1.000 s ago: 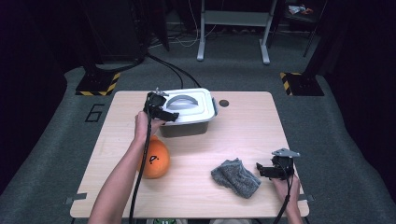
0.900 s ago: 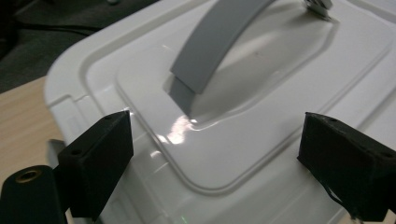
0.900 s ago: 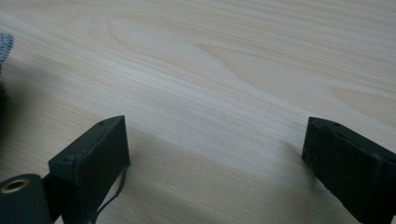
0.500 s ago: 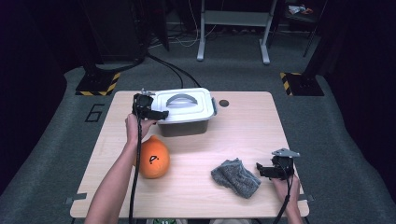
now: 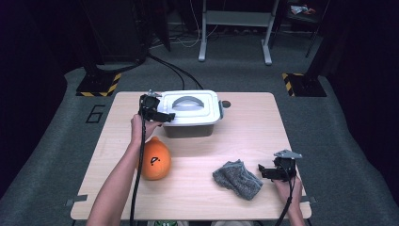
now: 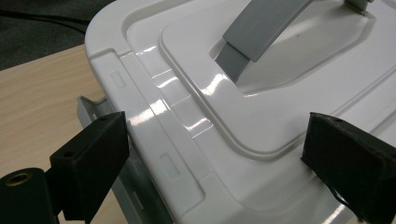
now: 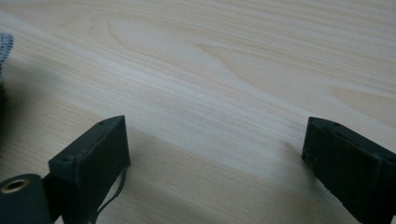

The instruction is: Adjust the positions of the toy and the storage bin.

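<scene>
The left gripper (image 5: pixel 162 116), jaws spread, has moved from 10 o'clock onto the white box (image 5: pixel 190 113) at the table's (image 5: pixel 244 136) 12 o'clock edge. The right gripper (image 5: pixel 263 170) stays parted at 4 o'clock.

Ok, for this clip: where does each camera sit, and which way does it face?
High view: above the person's side, looking forward and down at the table; both forearms, left gripper, right gripper.
Left gripper view: rides the left gripper, open jaws over the white box corner.
Right gripper view: rides the right gripper, open jaws over bare wood.
Shared: high and left gripper views both show the box.
</scene>
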The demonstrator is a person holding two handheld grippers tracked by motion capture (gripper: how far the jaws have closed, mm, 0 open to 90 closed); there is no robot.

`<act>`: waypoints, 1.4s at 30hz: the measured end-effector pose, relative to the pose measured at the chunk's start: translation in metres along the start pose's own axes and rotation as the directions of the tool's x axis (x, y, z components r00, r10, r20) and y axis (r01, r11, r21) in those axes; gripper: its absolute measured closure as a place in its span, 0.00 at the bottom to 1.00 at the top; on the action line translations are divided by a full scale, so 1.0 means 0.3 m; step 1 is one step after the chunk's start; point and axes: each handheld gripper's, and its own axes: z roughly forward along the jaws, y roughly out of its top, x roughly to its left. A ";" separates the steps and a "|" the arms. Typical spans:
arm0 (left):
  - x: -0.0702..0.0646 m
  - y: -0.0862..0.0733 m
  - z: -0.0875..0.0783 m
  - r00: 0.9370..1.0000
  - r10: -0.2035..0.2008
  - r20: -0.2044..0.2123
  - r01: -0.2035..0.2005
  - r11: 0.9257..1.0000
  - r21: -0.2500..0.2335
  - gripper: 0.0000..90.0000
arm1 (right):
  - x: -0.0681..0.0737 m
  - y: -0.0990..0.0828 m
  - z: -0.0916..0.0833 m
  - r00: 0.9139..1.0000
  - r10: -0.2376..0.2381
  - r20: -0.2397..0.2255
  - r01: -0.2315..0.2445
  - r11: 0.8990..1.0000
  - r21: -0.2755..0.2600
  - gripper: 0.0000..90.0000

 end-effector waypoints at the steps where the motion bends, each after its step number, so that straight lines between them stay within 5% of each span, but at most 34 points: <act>1: -0.004 0.003 0.002 1.000 0.010 0.008 -0.010 1.000 0.006 0.08 | 0.000 0.000 0.001 1.000 0.000 0.002 0.000 1.000 -0.004 0.07; 23: -0.153 0.057 0.077 0.991 0.065 0.116 -0.067 0.998 0.018 0.08 | 0.001 0.000 0.000 1.000 -0.002 0.002 0.002 1.000 0.000 0.07; 30: -0.186 0.067 0.082 0.990 0.082 0.114 -0.084 0.996 0.015 0.08 | -0.001 0.000 0.000 1.000 -0.001 -0.003 0.001 1.000 0.001 0.07; 37: -0.161 0.063 0.009 0.995 0.061 0.077 -0.057 0.997 -0.048 0.03 | 0.001 0.000 0.000 1.000 0.000 -0.001 0.000 1.000 0.000 0.07; 42: -0.098 0.019 -0.079 0.998 0.048 0.032 -0.046 0.997 -0.064 0.00 | -0.001 0.000 0.000 1.000 -0.001 -0.003 0.001 1.000 0.000 0.07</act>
